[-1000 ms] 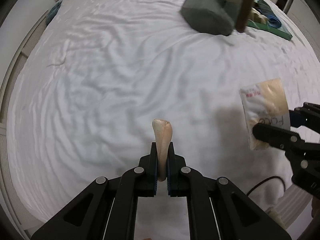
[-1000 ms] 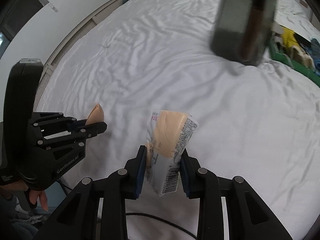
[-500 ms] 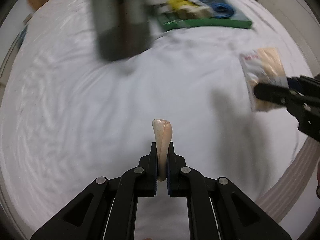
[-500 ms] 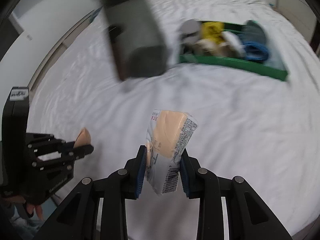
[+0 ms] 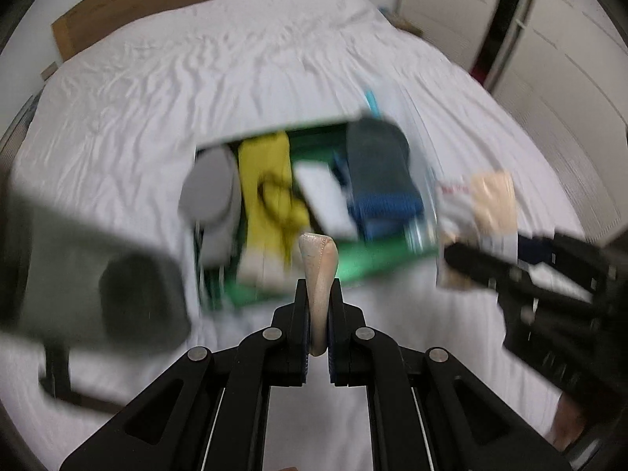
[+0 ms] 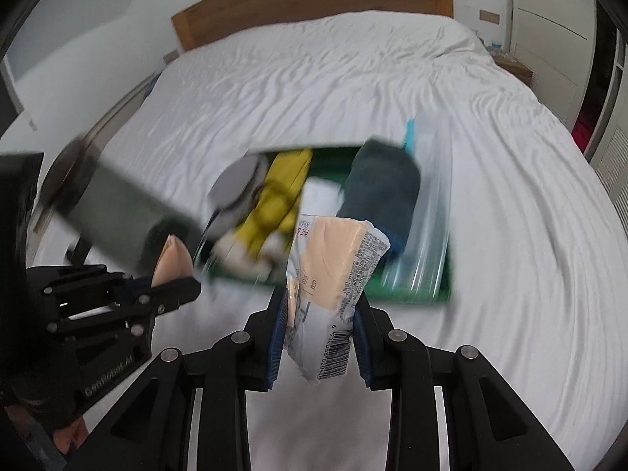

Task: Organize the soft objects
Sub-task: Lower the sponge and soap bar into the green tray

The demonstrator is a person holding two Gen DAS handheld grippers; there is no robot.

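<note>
White, wrinkled sheets cover the bed [image 6: 353, 78] before us, a wooden headboard [image 6: 314, 4] at its far end. On it lies a green tray [image 5: 353, 267] packed with a grey roll [image 5: 210, 192], a yellow cloth [image 5: 271, 180] and a dark blue bundle [image 5: 376, 165]; all are smeared by motion, so we cannot name them closer. Our left tongs [image 5: 318, 314] are clamped on a slim beige pad [image 5: 320, 263] held upright above the sheet, short of the tray. Our right tongs [image 6: 320, 325] grip a wrapped beige packet [image 6: 333, 274], which hides part of the tray in the right view. A blurred grey block [image 5: 98, 267] crosses the left side, partly cut off
</note>
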